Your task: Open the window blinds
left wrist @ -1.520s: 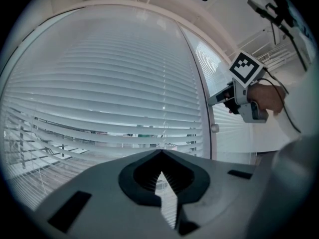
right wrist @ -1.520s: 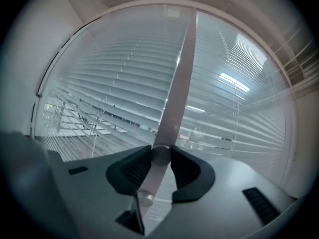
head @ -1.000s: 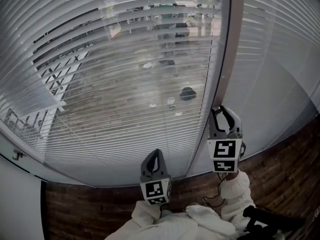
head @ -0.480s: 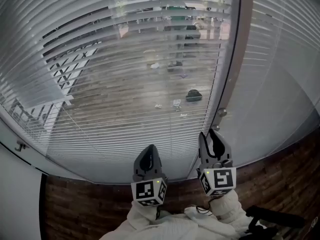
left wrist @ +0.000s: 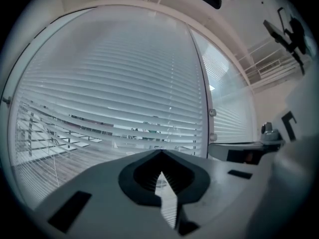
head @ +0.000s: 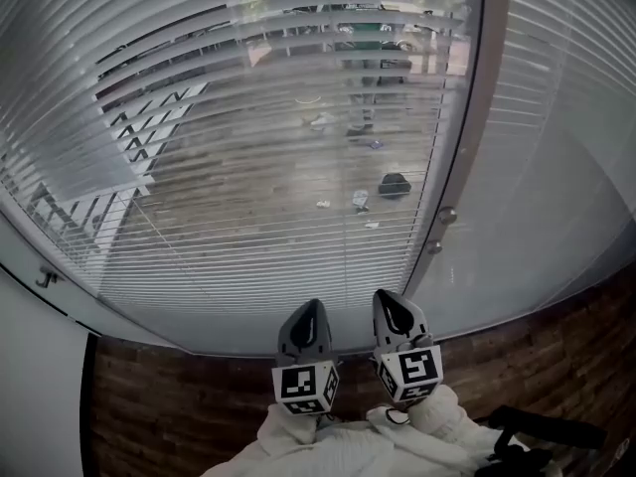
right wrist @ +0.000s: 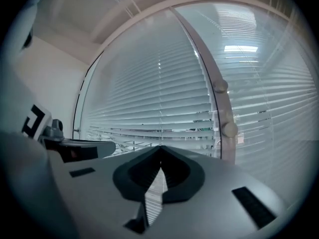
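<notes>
Left gripper (head: 310, 311) and right gripper (head: 391, 302) sit side by side, low in front of the lowered window blinds (head: 258, 167), both empty.
Left jaws are together; right jaws have just been closing and meet on nothing. Slats seem part-tilted, with the yard showing through. The blinds hang left of the window post (head: 469, 157), which has two knobs (head: 446, 214).

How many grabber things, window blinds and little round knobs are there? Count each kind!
Grey two-jaw grippers: 2 (left gripper, right gripper)
White slatted window blinds: 2 (left one, right one)
Small round pale knobs: 2 ()
Total: 6
</notes>
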A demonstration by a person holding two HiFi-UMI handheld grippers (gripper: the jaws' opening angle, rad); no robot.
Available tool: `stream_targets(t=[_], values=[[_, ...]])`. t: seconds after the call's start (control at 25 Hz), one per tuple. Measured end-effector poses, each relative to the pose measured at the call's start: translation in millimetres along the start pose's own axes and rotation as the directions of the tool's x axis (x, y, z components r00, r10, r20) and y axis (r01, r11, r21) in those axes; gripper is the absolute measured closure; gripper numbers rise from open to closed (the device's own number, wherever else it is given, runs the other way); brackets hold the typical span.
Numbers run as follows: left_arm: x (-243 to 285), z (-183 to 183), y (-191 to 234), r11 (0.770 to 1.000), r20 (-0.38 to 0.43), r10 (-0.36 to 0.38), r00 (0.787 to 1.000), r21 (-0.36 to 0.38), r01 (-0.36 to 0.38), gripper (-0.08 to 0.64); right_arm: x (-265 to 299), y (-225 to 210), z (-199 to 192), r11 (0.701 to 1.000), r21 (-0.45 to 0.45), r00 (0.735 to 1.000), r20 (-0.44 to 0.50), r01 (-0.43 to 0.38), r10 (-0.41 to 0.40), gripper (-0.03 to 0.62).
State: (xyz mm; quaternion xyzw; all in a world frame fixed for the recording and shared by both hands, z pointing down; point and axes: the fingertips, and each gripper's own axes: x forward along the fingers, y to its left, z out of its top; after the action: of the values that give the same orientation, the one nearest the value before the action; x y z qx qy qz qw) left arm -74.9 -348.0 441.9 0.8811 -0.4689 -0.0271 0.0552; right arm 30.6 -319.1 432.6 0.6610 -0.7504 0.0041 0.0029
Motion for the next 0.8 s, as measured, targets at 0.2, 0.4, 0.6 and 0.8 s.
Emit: stream_targets(t=[0.2,0.4,0.6,0.8], values=[[0.4,4.3,-4.8,1.0,0.015,-0.007,1.0,0.006,0.007,0.561,0.2,-1.9,4.4,1.0,-0.003,1.0,0.017,0.007,-0.007,0.58],[0.3,5.7,-8.1,1.0,0.021,-0.013,1.0,0.007,0.013,0.561,-1.8,-3.7,5.5,1.0,-0.008,1.0,0.021,0.013,-0.013,0.58],[-0.3,8.3,-12.4,1.0,0.028,-0.025,0.999,0.015,0.025,0.561,-3.7,-5.7,8.0,1.0,-0.01,0.999,0.028,0.024,-0.024,0.58],[-2.3,9.5,-13.3,0.999,0.033,-0.03,0.999,0.018,0.029,0.561,-6.3,-6.2,8.7,0.999,-0.017,0.999,0.029,0.036,-0.036,0.58]])
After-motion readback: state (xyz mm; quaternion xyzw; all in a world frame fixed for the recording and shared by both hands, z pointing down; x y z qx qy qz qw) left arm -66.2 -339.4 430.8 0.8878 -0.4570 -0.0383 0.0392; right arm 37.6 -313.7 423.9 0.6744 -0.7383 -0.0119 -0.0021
